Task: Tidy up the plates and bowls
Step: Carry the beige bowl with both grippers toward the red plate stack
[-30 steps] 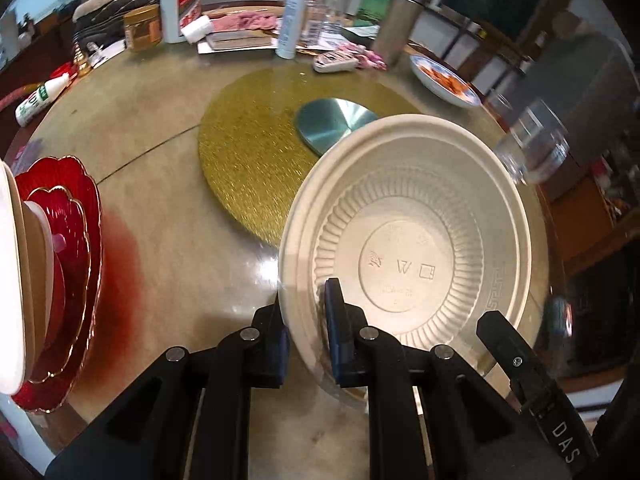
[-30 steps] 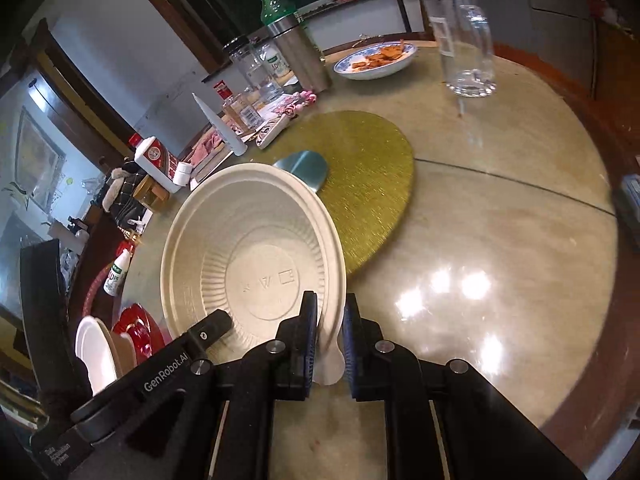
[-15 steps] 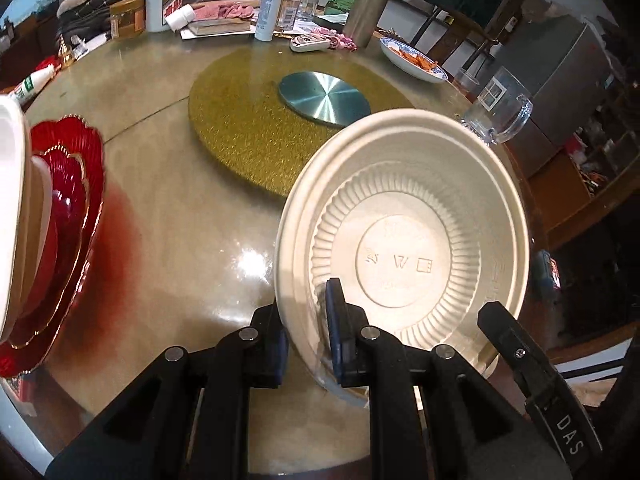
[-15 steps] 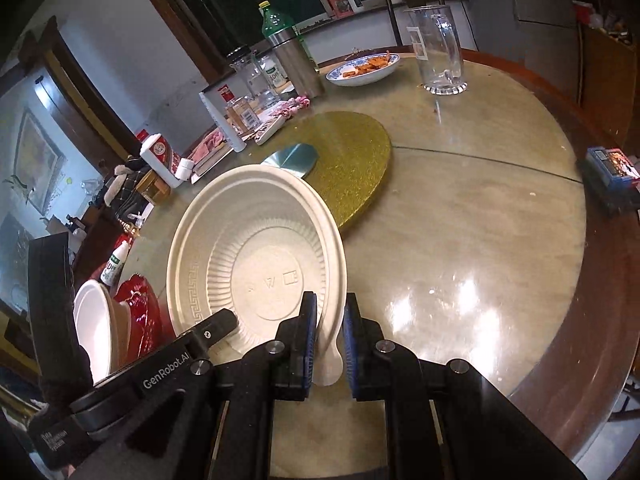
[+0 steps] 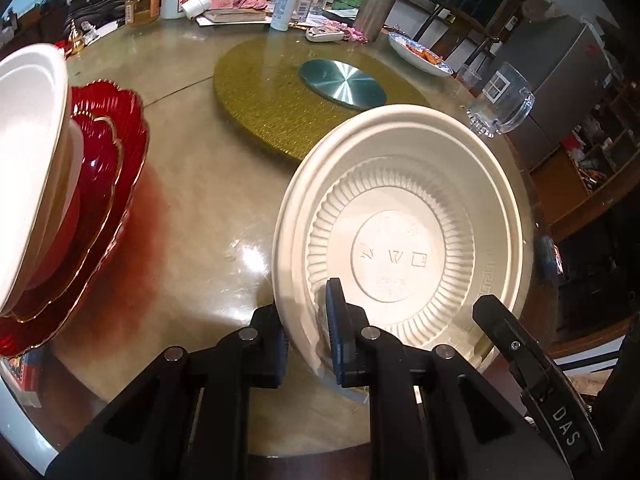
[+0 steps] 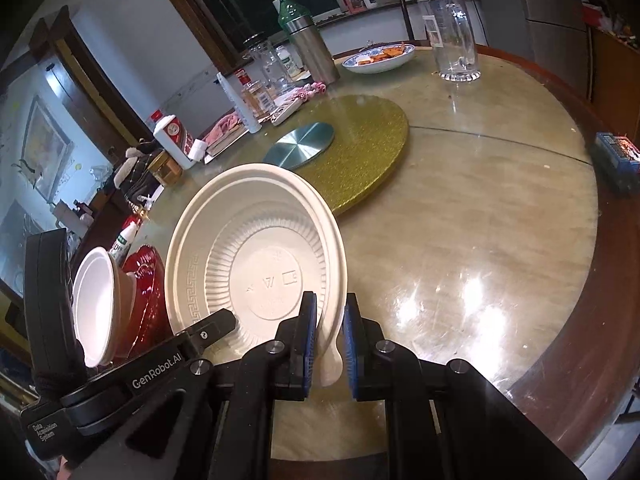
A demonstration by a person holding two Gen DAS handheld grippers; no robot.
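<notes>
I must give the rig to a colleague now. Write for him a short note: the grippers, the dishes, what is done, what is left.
Left gripper: shut on the near-left rim of the cream bowl.
Right gripper: shut on the same bowl's rim at the opposite side.
The bowl is held tilted above the table.
Done: a stack of red plates with pale bowls on top stands at the left.
Left: carry the cream bowl to the stack, probably onto it, then release.

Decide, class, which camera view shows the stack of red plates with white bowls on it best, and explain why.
The left wrist view: the red plates spread wide there, scalloped gold rims clear, white bowls tilted on top. In the right wrist view the red plates are mostly hidden behind the held cream bowl and the other gripper.
</notes>
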